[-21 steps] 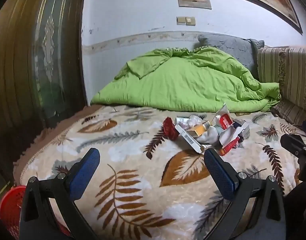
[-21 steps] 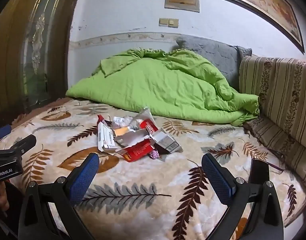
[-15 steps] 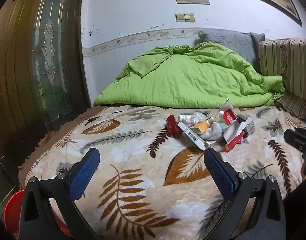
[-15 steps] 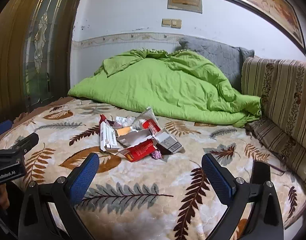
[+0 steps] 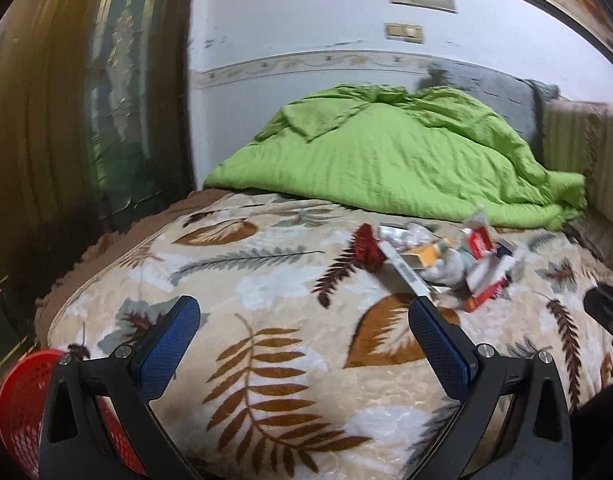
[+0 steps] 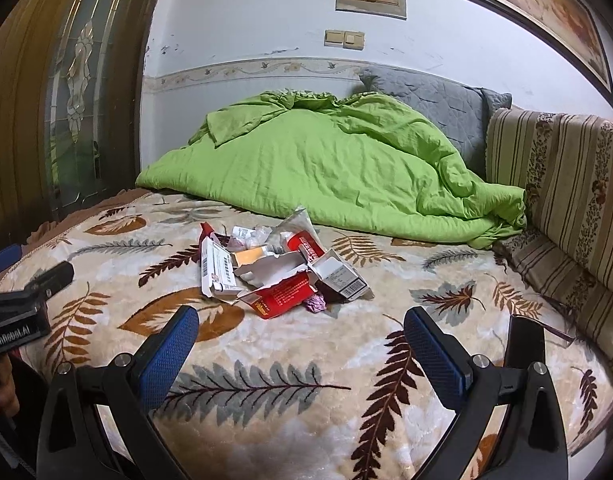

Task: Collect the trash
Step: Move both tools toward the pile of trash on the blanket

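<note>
- Left claw (image 5: 302,326): jaws spread wide, holding nothing. Compared with the frames a moment earlier, its view has swung and blurred; the trash pile (image 5: 430,258) now lies just past its right finger rather than well ahead of it, so this claw has closed in on the pile.
- Right claw (image 6: 300,326): jaws also wide apart and empty. The trash (image 6: 278,268) sits larger and nearer the middle of its view than before, which suggests a steady advance.
- Trash: torn cartons, red wrappers, crumpled paper and a small purple scrap (image 6: 315,303), heaped together on the leaf-patterned blanket (image 6: 290,364) of the bed, in front of the green duvet (image 6: 338,176). No piece is touched or lifted yet.
- Red basket (image 5: 14,412): low at the left edge in the left view, beside the bed; it has come further into view, the likely receptacle.
- Reading: approach phase nearly done; first grasp still pending.
</note>
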Demonstrator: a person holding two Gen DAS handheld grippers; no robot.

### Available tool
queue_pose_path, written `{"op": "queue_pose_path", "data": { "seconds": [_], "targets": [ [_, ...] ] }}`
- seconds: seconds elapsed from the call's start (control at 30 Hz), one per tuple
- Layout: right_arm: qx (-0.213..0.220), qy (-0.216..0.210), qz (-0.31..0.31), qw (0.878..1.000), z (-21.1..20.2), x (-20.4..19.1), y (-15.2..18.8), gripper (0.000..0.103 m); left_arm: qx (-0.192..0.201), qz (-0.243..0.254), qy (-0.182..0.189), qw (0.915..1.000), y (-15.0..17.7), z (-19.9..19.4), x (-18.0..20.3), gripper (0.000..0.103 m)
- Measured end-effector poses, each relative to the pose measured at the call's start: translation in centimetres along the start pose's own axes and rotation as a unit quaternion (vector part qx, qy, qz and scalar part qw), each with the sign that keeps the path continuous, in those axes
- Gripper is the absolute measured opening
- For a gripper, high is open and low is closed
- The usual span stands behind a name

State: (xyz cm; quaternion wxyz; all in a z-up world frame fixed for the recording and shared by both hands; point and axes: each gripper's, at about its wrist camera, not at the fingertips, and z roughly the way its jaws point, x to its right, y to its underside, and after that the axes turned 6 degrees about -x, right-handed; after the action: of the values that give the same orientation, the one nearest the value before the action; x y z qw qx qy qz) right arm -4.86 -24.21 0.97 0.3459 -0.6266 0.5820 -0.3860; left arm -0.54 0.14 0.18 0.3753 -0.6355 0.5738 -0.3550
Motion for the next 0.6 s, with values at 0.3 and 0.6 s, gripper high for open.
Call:
{"op": "queue_pose_path", "data": {
  "seconds": [0.3,0.6],
  "targets": [
    [-0.011,-0.012,-0.004,1.0,0.8,-0.5,-0.3,0.103,-0.009,-0.025,-0.017,0.9995,0.0,0.2,-1.4,0.103],
    [-0.011,-0.032,0.011,0.999,0.9,-0.6,-0.4,0.103,-0.008,-0.006,-0.015,0.9998,-0.2,-1.7,-0.8,0.103]
  ]
}}
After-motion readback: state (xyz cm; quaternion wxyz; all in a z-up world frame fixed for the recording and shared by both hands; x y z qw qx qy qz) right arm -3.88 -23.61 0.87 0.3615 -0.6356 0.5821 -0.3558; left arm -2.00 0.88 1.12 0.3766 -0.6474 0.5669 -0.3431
